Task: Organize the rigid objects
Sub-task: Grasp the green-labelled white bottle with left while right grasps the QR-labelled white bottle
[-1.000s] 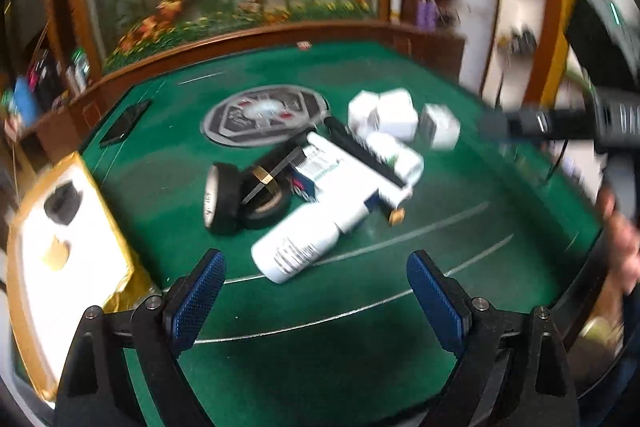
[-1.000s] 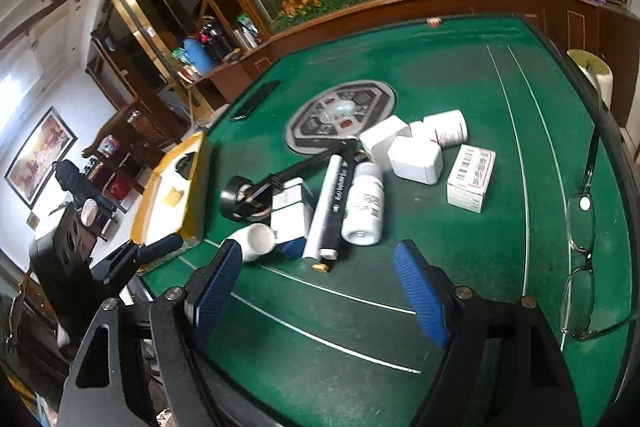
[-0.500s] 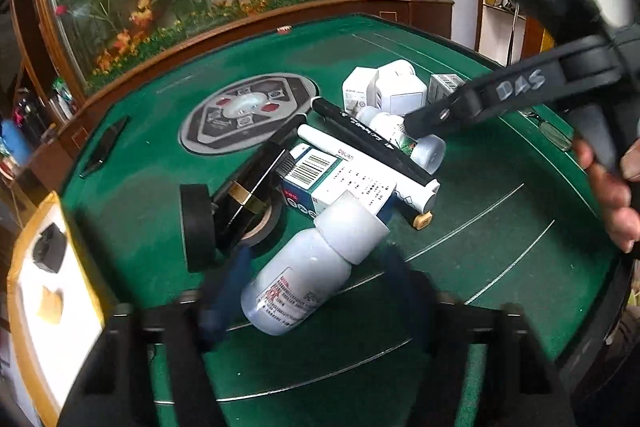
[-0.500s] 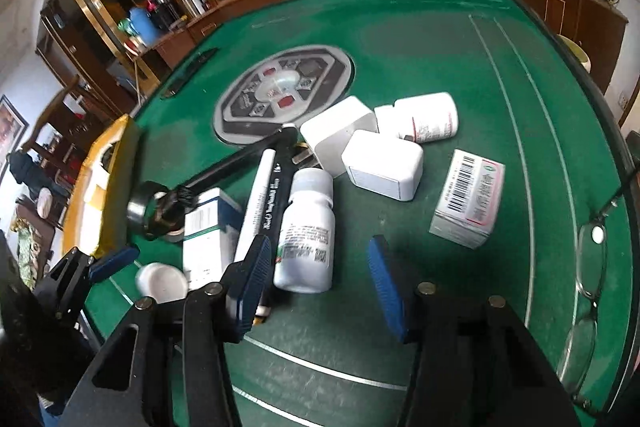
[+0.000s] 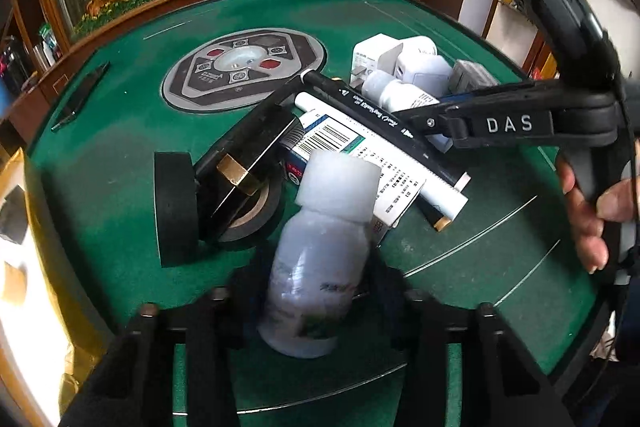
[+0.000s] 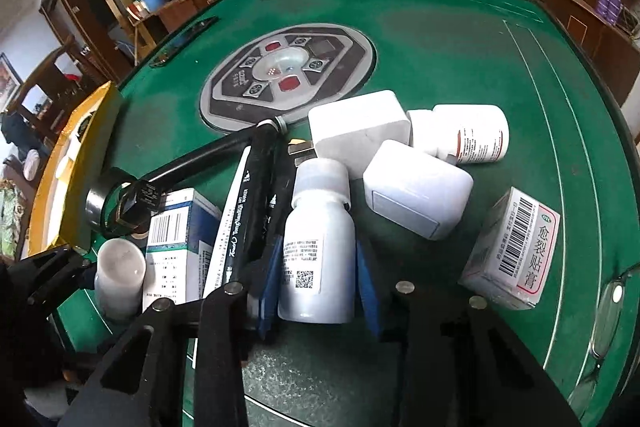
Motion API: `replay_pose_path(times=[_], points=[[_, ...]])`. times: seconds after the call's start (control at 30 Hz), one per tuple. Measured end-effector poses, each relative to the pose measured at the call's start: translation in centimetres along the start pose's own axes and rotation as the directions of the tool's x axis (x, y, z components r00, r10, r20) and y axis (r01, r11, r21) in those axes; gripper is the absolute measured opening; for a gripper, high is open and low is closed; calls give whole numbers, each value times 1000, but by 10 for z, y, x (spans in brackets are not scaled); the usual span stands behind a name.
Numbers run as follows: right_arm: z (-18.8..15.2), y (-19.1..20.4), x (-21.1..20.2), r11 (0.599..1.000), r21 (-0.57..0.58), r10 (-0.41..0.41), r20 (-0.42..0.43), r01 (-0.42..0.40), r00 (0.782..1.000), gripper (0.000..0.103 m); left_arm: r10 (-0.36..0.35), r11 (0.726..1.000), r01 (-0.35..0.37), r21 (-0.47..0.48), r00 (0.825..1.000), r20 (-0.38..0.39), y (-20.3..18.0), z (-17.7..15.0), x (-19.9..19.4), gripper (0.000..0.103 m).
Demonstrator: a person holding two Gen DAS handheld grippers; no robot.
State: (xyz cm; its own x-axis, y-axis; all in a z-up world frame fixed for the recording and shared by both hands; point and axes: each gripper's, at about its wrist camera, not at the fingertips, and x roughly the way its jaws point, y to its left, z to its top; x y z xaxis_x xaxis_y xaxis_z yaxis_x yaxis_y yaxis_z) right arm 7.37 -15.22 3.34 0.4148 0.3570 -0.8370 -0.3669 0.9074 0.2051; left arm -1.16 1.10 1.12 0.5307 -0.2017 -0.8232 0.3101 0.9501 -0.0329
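Left gripper [image 5: 316, 303] closing round a frosted white plastic bottle w/ wide cap [image 5: 320, 251], lying on the green felt surface [image 5: 120, 147] just beside the black tape rolls [image 5: 176, 203]; pads blurred, contact not clear. Cap end points away. Prob. light, stiff, slick: take mid-body.

Right gripper [image 6: 316, 279] closing on a white labelled pill bottle [image 6: 316, 247], blue pads at its sides, cap end away, beside the black marker [image 6: 252, 203]. Same handling.
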Motion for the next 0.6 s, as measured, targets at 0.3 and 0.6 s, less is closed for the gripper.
replay_pose_path(times=[0.3, 0.6], points=[[2, -9, -27, 995, 22, 95, 101, -98, 990, 34, -80, 987, 89, -135, 994, 74, 15, -8, -14, 36], [3, -7, -43, 975, 33, 210, 153, -218, 966, 34, -99, 979, 113, -170, 991, 88, 14, -4, -22, 36]])
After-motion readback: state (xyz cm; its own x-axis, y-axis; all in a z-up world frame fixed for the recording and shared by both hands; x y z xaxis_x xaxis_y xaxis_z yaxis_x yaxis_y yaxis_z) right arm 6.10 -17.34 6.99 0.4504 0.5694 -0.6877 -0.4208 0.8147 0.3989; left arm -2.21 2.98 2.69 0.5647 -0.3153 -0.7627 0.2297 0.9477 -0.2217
